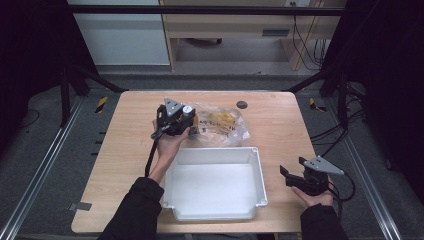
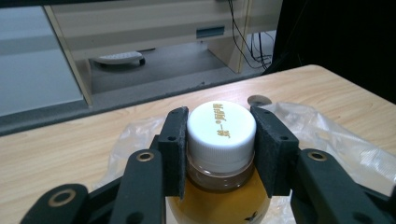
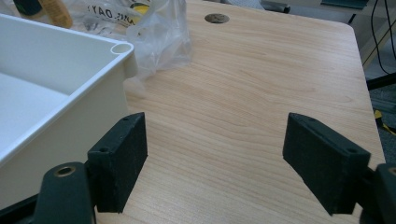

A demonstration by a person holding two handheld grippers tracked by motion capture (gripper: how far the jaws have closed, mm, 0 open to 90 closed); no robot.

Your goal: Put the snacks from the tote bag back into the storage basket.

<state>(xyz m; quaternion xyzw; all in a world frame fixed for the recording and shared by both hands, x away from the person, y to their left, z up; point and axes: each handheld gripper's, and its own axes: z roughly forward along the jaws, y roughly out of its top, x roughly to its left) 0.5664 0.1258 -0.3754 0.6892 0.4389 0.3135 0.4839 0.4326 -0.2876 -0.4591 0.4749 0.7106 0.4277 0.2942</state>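
Bottle (image 2: 219, 186) cap (image 2: 221, 127) – gold characters, unreadable – clamped in left tool (image 2: 219, 154)

Bare tabletop (image 1: 127, 150) left open along the left edge and near the right gripper (image 1: 292, 176), middle front taken up by the white tray (image 1: 257, 172), far middle blocked by the crumpled plastic bag (image 1: 225, 125), bottle (image 2: 219, 186) clamped upright beside it by the left gripper (image 2: 219, 144)

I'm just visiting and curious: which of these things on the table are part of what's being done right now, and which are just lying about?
In use:
- bottle, gripped at its white cap by the left gripper
- clear plastic bag beneath it
- white tray, probably where it goes

Lying about:
- right gripper, open, idle
- round plug in the table
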